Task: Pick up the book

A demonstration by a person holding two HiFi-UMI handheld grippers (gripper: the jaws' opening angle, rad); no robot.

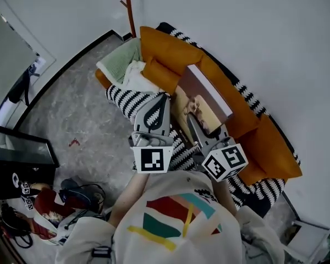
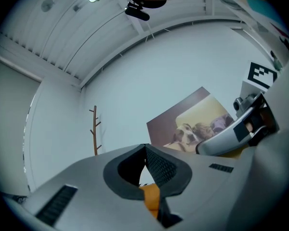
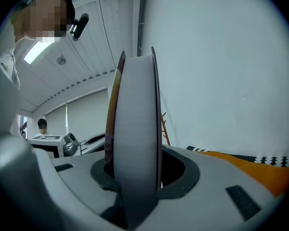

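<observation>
My right gripper [image 1: 193, 121] is shut on the book [image 1: 204, 99], a thick volume with a maroon cover and a picture of a dog. The book hangs in the air above the orange sofa [image 1: 173, 53], tilted on edge. In the right gripper view the book's white page edge [image 3: 135, 124] stands upright between the jaws and fills the middle. My left gripper [image 1: 164, 97] floats just left of the book, shut with nothing in it. From the left gripper view, the book [image 2: 190, 121] and the right gripper [image 2: 231, 134] lie beyond my left gripper [image 2: 145, 150].
A black-and-white striped throw [image 1: 129, 100] and a pale green cushion [image 1: 121, 59] lie on the sofa. A wooden coat stand [image 1: 129, 4] rises behind it against the white wall. A black cabinet [image 1: 16, 158] and a red bag [image 1: 44, 208] are on the grey floor at left.
</observation>
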